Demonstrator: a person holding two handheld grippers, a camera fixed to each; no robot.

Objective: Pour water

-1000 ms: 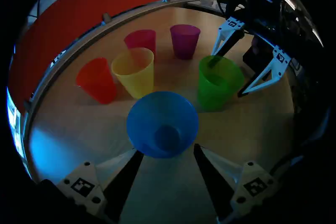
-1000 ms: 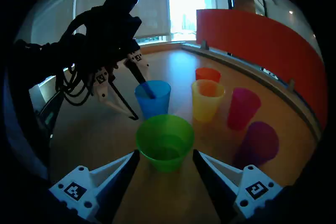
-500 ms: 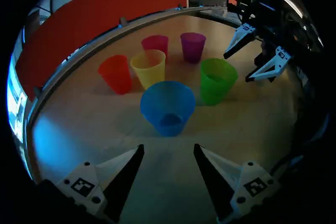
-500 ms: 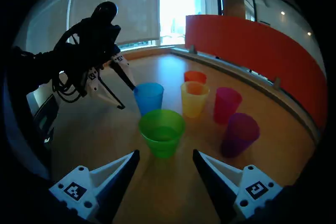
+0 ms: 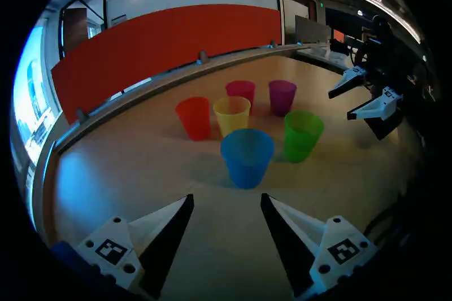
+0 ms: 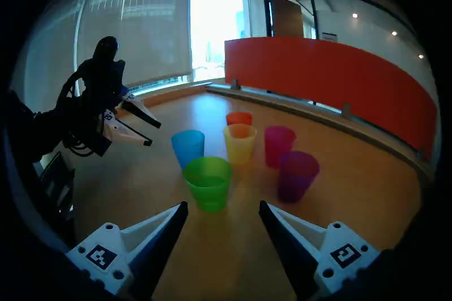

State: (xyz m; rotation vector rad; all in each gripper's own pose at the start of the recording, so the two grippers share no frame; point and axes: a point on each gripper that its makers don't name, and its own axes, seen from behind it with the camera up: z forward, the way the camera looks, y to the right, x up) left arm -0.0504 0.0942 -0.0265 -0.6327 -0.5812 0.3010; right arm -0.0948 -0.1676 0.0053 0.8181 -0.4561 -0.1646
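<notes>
Left gripper view shows the green cup standing upright on the wooden table, one of six cups in a close cluster. The blue cup stands just beside the green cup, nearer this camera; the yellow cup, orange cup, pink cup and purple cup stand behind the green cup, toward the red wall panel. The left gripper, fingers spread apart and empty, hangs short of the green cup, on the blue cup's side. The right gripper, off the green cup's far side, also has its fingers apart and grips nothing; in the right gripper view the green cup stands ahead of them, untouched
</notes>
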